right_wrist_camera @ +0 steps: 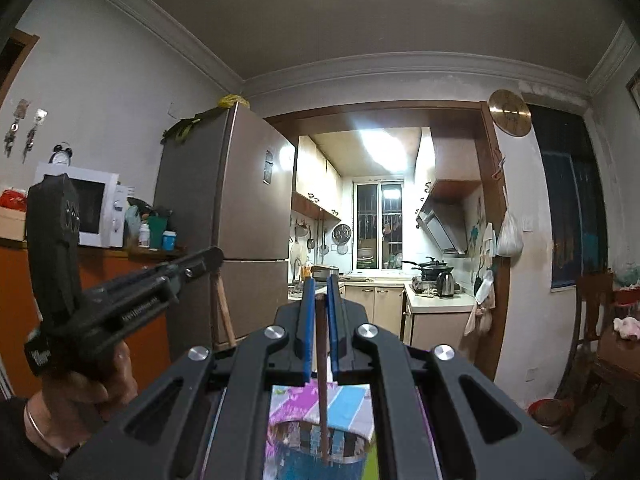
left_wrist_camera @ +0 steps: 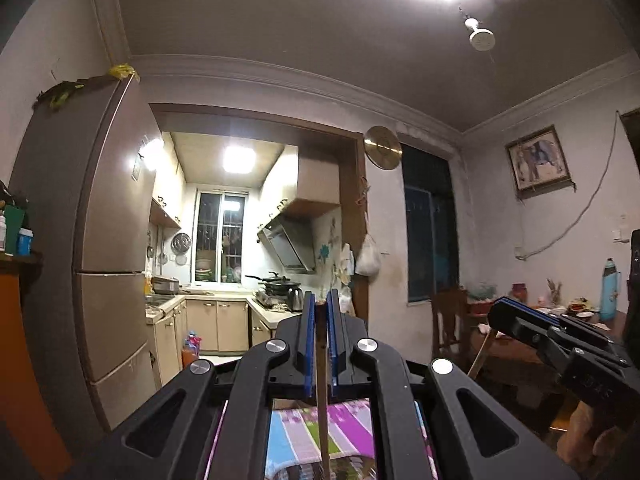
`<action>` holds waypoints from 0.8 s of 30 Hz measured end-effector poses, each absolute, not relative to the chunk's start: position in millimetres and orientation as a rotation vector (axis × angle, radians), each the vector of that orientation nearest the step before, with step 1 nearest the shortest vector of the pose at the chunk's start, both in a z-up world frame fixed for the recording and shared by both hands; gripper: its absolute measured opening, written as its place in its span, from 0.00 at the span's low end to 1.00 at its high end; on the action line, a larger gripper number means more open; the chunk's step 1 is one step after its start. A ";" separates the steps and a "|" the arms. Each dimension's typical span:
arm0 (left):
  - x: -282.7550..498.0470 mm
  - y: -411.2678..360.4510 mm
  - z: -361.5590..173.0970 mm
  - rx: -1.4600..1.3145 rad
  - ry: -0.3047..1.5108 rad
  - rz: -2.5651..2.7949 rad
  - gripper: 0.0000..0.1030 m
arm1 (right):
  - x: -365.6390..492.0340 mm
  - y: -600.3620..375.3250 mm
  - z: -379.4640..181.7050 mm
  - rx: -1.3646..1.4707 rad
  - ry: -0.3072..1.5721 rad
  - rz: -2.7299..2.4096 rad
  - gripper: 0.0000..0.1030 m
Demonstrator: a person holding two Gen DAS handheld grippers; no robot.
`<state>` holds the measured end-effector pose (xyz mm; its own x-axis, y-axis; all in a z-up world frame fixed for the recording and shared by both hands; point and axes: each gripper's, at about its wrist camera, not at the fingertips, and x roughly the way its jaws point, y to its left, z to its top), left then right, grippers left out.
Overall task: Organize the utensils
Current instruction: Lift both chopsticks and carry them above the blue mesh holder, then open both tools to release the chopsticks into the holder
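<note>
My left gripper [left_wrist_camera: 320, 308] is shut on a light wooden chopstick [left_wrist_camera: 322, 400] that hangs down between the blue pads toward a colourful striped mat [left_wrist_camera: 296, 436]. My right gripper [right_wrist_camera: 320, 292] is shut on a dark brown chopstick [right_wrist_camera: 322, 392] whose lower end reaches into a shiny metal cup [right_wrist_camera: 316, 444] standing on the mat [right_wrist_camera: 348, 404]. The right gripper also shows in the left wrist view [left_wrist_camera: 500, 312], holding its stick [left_wrist_camera: 482, 354] slanting down. The left gripper shows in the right wrist view [right_wrist_camera: 212, 264] with its stick [right_wrist_camera: 225, 312].
Both cameras tilt up toward the room. A tall fridge [left_wrist_camera: 108, 248] stands left, a kitchen doorway [left_wrist_camera: 248, 240] ahead, a wooden chair [left_wrist_camera: 450, 320] and a cluttered dining table [left_wrist_camera: 560, 320] right. An orange cabinet [right_wrist_camera: 120, 304] carries a microwave [right_wrist_camera: 92, 208].
</note>
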<state>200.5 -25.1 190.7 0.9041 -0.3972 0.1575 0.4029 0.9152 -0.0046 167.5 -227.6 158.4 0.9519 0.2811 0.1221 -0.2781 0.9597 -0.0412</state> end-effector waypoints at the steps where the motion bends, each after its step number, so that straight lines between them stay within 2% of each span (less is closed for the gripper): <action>1: 210.1 -26.7 189.9 -0.037 -0.155 -0.405 0.07 | 179.5 -226.2 158.1 -0.030 -0.134 0.267 0.05; 9: 278.1 -37.7 152.3 -0.017 -0.116 -0.377 0.07 | 260.9 -226.0 121.1 0.005 -0.035 0.227 0.05; 18: 321.6 -28.3 88.2 -0.080 0.046 -0.378 0.07 | 303.9 -216.7 61.2 0.087 0.175 0.249 0.05; 22: 320.9 -16.3 86.7 -0.100 0.064 -0.356 0.08 | 299.4 -221.5 63.2 0.100 0.185 0.198 0.18; 24: 313.8 -9.0 97.1 -0.097 0.049 -0.347 0.08 | 290.8 -231.4 72.2 0.109 0.163 0.179 0.19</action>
<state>313.8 -9.0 97.1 0.9391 -0.3421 -0.0316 0.3374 0.9357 -0.1031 290.8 -231.4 72.2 0.9708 0.1860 -0.1518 -0.1684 0.9782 0.1218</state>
